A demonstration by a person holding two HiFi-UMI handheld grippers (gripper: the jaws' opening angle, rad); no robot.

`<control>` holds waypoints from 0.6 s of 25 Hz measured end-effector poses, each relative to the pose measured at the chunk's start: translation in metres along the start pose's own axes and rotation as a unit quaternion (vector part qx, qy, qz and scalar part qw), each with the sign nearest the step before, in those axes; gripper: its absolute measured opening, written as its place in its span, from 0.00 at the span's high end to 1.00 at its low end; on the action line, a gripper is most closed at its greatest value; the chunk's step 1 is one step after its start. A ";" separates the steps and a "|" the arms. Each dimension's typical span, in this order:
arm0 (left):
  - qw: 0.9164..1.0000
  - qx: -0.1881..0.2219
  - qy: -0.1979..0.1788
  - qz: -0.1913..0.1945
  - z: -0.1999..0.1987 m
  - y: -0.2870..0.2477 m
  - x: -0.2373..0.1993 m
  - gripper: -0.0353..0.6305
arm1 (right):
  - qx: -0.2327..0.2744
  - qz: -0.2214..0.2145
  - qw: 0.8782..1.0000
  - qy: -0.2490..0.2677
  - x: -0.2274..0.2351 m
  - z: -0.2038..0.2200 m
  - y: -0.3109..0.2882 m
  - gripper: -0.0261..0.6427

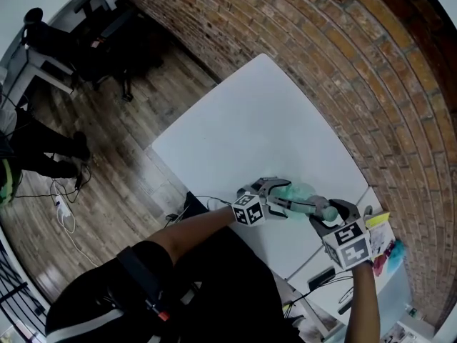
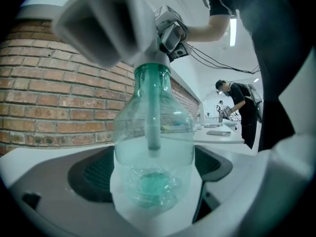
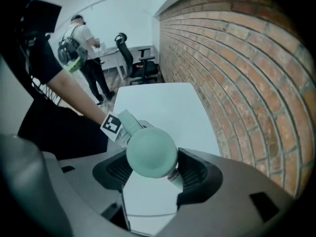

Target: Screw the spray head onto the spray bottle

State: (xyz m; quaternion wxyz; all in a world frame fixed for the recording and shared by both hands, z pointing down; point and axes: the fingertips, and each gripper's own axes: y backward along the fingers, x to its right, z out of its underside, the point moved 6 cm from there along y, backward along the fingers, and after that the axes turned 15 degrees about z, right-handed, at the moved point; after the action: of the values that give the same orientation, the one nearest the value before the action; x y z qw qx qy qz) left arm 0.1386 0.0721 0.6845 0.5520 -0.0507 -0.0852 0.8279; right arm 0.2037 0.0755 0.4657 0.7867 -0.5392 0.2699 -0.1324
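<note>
Jaws of the left gripper [image 2: 154, 171] are clamped on the lower body of the clear teal spray bottle [image 2: 153, 132]. Its base faces that gripper's camera, its neck points away, and the dip tube [image 2: 153, 113] runs down inside. Facing it, the right gripper [image 3: 153, 169] is closed on the pale green spray head [image 3: 151, 152], which sits at the bottle's neck. In the head view the bottle lies roughly level in the air between the two grippers, above the white table [image 1: 250, 127]. How far the collar is threaded cannot be read. For a clean turn, the left gripper would likely serve best as a fixed anchor while the right one rotates the head about the bottle's long axis, both kept in line so the thread does not cross. The thin plastic looks apt to dent or slip under a hard squeeze, and the rounded head offers little purchase, so short turns with a regrip seem safer than one long twist. Only the bottle stands between the grippers. Beyond them the table top runs to a brick wall [image 1: 335, 56]. On the right gripper's outer side, small coloured items [image 1: 385, 243] lie on a neighbouring surface [image 1: 397, 291]. Farther off behind the left gripper are a black office chair [image 3: 145, 68] and a standing person [image 3: 86, 43], well apart from the work.
</note>
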 end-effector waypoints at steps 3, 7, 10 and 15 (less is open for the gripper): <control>1.000 0.005 0.006 -0.002 -0.005 0.003 0.001 0.20 | 0.008 0.006 0.999 0.053 0.001 -0.001 0.002 0.56; 0.999 0.024 0.024 -0.015 -0.014 0.007 0.000 0.20 | 0.021 -0.016 0.992 0.122 0.004 -0.005 0.009 0.56; 0.999 0.035 0.026 -0.017 -0.020 0.006 0.002 0.20 | 0.018 -0.038 0.971 0.234 -0.005 -0.008 0.012 0.56; 0.999 0.040 0.026 -0.015 -0.023 0.004 0.001 0.20 | -0.004 -0.042 0.939 0.342 -0.011 -0.014 0.002 0.56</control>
State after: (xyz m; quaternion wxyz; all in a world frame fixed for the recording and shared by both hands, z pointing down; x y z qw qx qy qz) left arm 0.1382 0.0735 0.6611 0.5678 -0.0491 -0.0382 0.8208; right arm 0.1868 0.0708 0.4626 0.6383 -0.4755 0.5001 -0.3411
